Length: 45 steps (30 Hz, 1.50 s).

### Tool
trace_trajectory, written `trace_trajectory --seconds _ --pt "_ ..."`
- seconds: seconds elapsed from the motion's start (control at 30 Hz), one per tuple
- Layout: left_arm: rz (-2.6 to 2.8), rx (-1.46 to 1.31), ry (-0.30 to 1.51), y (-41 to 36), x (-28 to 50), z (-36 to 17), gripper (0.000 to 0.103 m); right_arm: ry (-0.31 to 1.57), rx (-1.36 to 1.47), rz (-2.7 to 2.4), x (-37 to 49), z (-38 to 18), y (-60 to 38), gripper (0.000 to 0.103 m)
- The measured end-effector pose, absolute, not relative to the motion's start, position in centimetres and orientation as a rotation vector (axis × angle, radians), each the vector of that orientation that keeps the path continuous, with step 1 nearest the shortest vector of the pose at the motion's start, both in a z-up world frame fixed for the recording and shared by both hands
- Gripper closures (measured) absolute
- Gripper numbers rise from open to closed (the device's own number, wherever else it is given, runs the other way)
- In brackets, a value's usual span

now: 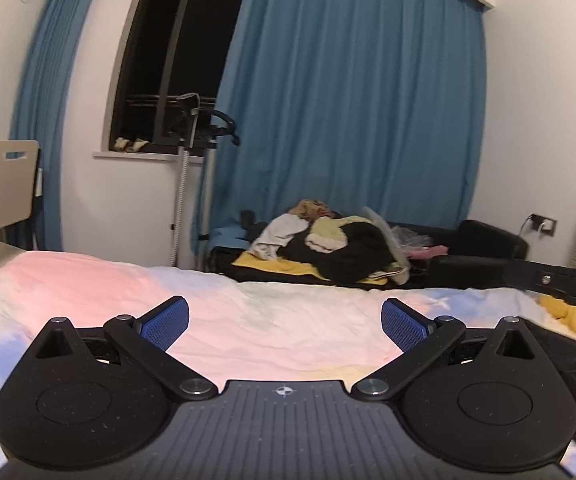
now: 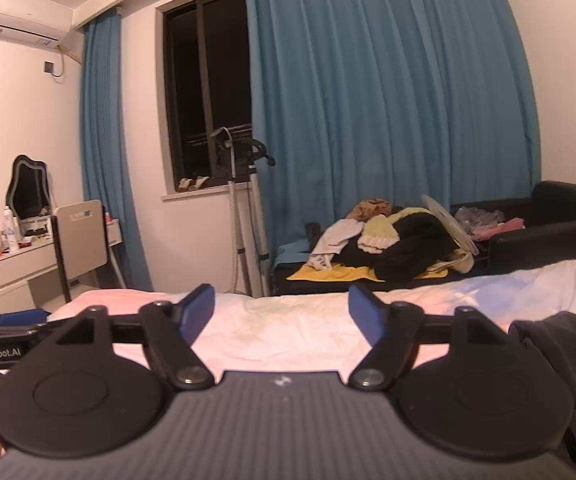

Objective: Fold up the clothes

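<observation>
Both claws — left claw and right claw — are hovering released, grasping nothing, over the bed, a dark garment lying beside the right one.

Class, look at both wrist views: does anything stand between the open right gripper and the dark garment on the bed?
Nothing visible does. The dark garment lies on the bedsheet just right of the right gripper, whose jaws are open and empty.

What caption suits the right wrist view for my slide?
Open right gripper over pastel bedsheet, clothes pile on black sofa beyond.
</observation>
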State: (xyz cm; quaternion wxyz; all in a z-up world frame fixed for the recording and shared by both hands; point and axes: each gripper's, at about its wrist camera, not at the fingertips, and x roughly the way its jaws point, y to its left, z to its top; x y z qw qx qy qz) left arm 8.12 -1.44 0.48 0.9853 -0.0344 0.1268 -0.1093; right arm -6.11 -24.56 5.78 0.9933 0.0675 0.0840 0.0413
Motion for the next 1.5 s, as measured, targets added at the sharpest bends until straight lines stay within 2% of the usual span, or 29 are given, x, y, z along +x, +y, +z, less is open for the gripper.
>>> trace_trajectory --seconds 0.27,0.33,0.4,0.43,1.5 --pt "-0.244 -0.036 0.326 -2.6 7.4 -0.3 0.0 0.183 0.114 0.039 -4.2 2.0 -25.4 0.026" --pt "-0.237 -0.026 0.333 -2.9 7.5 -0.5 0.0 0.196 0.118 0.032 -3.8 1.5 -25.6 0.017" --pt "-0.226 -0.021 0.344 -3.0 7.2 0.0 0.0 0.204 0.12 0.025 -3.5 1.1 -25.7 0.003" --pt "-0.225 -0.023 0.35 -3.0 7.2 0.0 0.0 0.198 0.115 0.02 -3.5 1.1 -25.6 0.0" --pt "-0.205 -0.05 0.378 -0.3 2.9 0.8 0.0 0.232 0.108 0.023 -3.9 -0.2 -25.7 0.0"
